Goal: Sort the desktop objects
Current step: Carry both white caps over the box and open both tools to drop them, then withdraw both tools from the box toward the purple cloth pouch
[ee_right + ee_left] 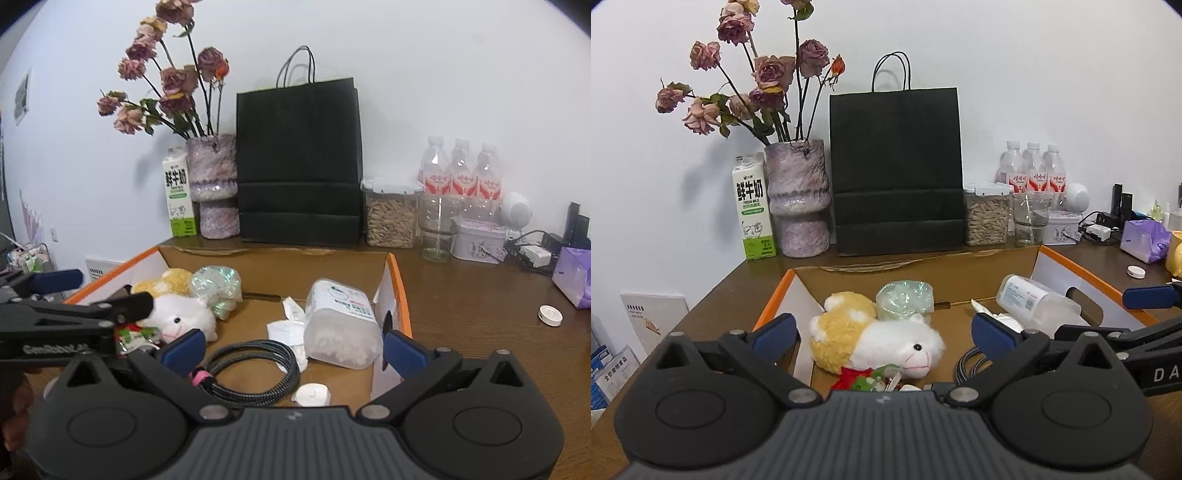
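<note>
An open cardboard box [960,280] with orange-edged flaps [400,295] sits on the brown desk. Inside lie a white and yellow plush toy [886,339], an iridescent plastic bag [905,299], a clear plastic jar of white bits on its side [340,325], a coiled braided cable [255,365], crumpled paper [291,325] and a small round white disc [312,394]. My left gripper [884,338] is open above the plush toy. My right gripper [293,349] is open above the cable and jar. The left gripper also shows in the right wrist view [88,291].
Along the wall stand a milk carton [753,210], a vase of dried roses [798,199], a black paper bag [895,170], a seed container [986,214], a glass [1030,218], three water bottles [1032,170], a tin [478,240]. A purple pack [574,277] and a white cap [550,315] lie at right.
</note>
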The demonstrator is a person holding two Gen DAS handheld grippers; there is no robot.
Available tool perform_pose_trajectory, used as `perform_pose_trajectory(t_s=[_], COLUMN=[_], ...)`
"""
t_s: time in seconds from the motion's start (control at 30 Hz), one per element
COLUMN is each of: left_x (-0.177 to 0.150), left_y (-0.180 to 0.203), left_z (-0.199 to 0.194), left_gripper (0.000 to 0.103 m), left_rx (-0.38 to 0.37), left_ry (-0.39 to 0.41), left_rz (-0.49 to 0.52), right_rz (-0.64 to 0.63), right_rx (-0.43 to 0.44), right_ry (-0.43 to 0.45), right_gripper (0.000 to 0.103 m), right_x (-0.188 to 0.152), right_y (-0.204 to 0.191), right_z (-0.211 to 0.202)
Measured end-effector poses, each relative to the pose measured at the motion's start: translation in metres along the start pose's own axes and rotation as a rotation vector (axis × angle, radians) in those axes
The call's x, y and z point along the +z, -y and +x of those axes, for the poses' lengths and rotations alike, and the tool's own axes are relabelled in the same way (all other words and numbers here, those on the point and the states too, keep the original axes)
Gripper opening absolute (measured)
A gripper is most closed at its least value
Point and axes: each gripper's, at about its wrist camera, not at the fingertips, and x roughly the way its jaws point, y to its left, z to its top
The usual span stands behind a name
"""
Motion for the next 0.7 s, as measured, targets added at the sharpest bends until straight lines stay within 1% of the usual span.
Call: perform_pose_trajectory(t_s=[0.37, 0.6, 0.7], left_x=[0.001, 0.003, 0.005], left_y=[-0.003, -0.003, -0.002], left_z=[-0.003, -0.01, -0.017], left_gripper=[0.103, 0.103, 0.103], left_rx=[0.005, -0.002, 0.0], left_ry=[-0.001, 0.016, 0.037], left_rz=[-0.009, -0.013, -0.006], right_rz=[-0.009, -0.03, -0.035], right_rx=[-0.016, -0.028, -0.04], right_ry=[0.001, 0.014, 0.024], right_gripper=[0.103, 0.103, 0.103], right_x=[-0.002, 0.0, 0.002], right_y=[-0.002, -0.007, -0.01], right_z=[-0.001, -0.008, -0.016])
